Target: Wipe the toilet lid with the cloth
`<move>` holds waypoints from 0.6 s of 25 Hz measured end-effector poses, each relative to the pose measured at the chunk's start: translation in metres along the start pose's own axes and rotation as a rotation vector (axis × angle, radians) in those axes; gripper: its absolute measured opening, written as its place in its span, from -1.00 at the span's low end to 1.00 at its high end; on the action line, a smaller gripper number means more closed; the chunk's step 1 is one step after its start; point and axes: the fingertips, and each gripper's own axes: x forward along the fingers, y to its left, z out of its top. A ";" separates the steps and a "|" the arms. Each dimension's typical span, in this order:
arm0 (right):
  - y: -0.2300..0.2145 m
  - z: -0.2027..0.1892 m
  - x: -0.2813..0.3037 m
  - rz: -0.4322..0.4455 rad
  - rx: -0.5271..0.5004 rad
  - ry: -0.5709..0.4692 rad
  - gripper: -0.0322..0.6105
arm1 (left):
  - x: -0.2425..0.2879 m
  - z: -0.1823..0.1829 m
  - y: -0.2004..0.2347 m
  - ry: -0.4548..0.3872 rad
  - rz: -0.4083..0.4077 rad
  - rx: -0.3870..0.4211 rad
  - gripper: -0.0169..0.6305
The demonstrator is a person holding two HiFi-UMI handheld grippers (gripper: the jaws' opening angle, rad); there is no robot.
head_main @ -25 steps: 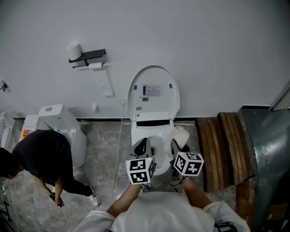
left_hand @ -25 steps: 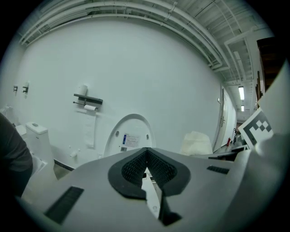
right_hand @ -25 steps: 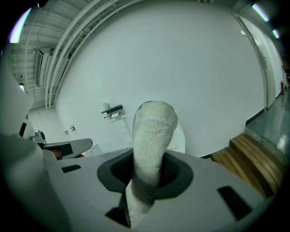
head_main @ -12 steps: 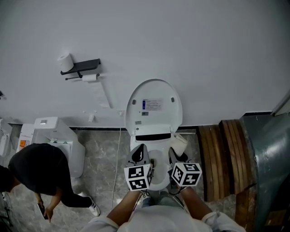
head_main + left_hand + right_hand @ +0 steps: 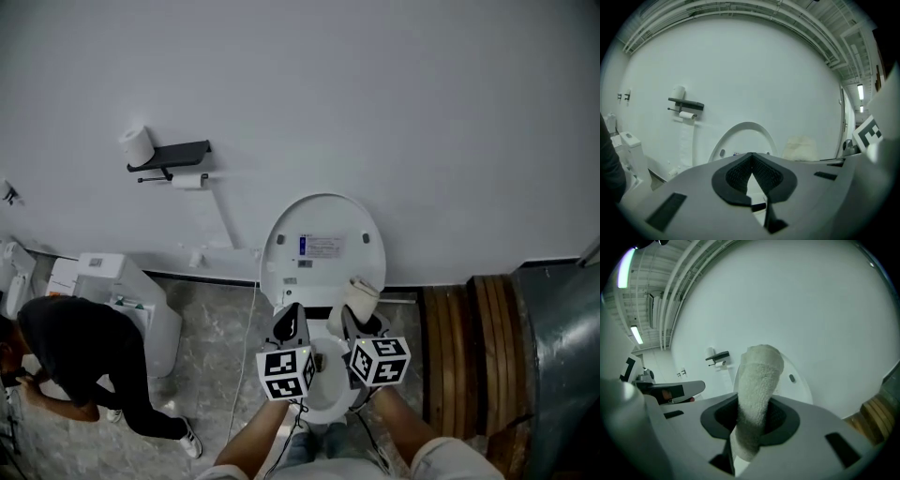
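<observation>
- The right gripper [image 5: 752, 422] grasps a rolled off-white terry cloth [image 5: 758, 380] near the right edge of the raised white oval plastic toilet lid [image 5: 323, 230].
- The left gripper [image 5: 751, 169] is clenched and empty.

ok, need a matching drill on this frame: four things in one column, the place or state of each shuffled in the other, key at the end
Things:
1. cloth
2. toilet lid
3. left gripper
4. upright paper roll

Place or state:
a. raised open
b. jaws together, nothing between them
c. on top of the dark shelf
d. clamped in the right gripper

Pairs: 1-d, 2-a, 3-b, 4-c
</observation>
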 end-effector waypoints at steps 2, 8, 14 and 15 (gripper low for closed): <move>-0.004 0.011 0.021 0.024 -0.038 -0.022 -0.59 | 0.017 0.003 0.004 -0.014 0.003 0.029 -0.91; -0.011 0.047 0.100 0.076 -0.124 -0.079 -0.59 | 0.080 0.004 0.033 -0.022 0.021 0.068 -0.91; 0.001 0.073 0.187 0.157 -0.176 -0.131 -0.59 | 0.125 0.003 0.065 -0.037 0.054 0.086 -0.91; 0.006 0.075 0.197 0.183 -0.177 -0.143 -0.59 | 0.130 0.003 0.068 -0.039 0.058 0.099 -0.91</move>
